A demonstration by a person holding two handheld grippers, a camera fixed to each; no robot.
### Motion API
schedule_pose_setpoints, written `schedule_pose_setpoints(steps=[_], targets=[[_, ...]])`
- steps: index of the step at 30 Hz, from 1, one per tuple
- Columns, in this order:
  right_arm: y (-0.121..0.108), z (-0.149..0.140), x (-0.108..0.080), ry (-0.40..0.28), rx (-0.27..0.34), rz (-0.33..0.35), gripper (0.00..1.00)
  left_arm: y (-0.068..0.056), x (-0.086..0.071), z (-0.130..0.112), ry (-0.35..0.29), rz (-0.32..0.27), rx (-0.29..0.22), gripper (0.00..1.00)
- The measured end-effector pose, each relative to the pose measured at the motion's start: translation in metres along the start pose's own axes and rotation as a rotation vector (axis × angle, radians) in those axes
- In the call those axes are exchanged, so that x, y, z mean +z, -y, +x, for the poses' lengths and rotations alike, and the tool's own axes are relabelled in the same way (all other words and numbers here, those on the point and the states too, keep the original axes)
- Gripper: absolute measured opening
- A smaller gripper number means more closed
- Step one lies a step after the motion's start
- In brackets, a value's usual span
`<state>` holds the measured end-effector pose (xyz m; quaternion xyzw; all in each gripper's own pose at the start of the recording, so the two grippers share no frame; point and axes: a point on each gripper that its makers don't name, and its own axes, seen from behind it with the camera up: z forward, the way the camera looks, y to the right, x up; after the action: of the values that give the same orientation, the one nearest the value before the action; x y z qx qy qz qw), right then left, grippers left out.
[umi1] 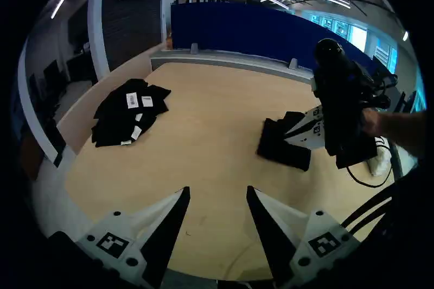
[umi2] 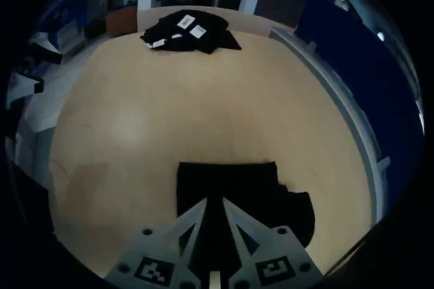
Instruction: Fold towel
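A folded black towel (umi2: 228, 186) lies on the light wooden table (umi2: 163, 104), with a rumpled part at its right. My right gripper (umi2: 214, 201) is down on its near edge, the jaws almost together with black cloth in the narrow gap. In the left gripper view the same towel (umi1: 279, 145) lies at the right, with a hand holding the right gripper (umi1: 287, 133) against it. My left gripper (umi1: 217, 194) hovers open over bare table near the front edge, well left of the towel, with nothing between its fingers.
A loose pile of black towels with white labels (umi1: 127, 113) lies at the table's far left corner, and is seen again as the pile (umi2: 190, 31). A blue partition (umi1: 244, 31) runs behind the table. Cables (umi1: 369, 180) hang off the right edge.
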<state>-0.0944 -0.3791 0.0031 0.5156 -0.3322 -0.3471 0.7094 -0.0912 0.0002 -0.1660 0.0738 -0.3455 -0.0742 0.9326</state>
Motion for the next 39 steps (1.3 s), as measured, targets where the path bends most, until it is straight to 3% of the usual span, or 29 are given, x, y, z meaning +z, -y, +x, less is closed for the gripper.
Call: schedule_pose_setpoints(steps=[9, 17, 21, 31, 39], targets=[[0.019, -0.011, 0.019, 0.044, -0.020, 0.043, 0.05, 0.006, -0.002, -0.001, -0.004, 0.009, -0.026, 0.77], [0.020, -0.014, 0.018, 0.035, 0.000, 0.054, 0.09, 0.004, 0.001, -0.003, -0.003, 0.008, -0.027, 0.77], [0.021, -0.011, 0.015, 0.019, 0.006, 0.060, 0.18, 0.000, 0.001, -0.002, -0.004, 0.004, -0.019, 0.76], [0.015, 0.006, -0.006, -0.074, 0.069, 0.046, 0.56, -0.005, 0.002, -0.001, -0.005, 0.002, -0.016, 0.76], [0.013, -0.014, -0.027, -0.083, 0.150, 0.011, 0.63, -0.008, 0.002, 0.002, -0.007, 0.000, -0.013, 0.77]])
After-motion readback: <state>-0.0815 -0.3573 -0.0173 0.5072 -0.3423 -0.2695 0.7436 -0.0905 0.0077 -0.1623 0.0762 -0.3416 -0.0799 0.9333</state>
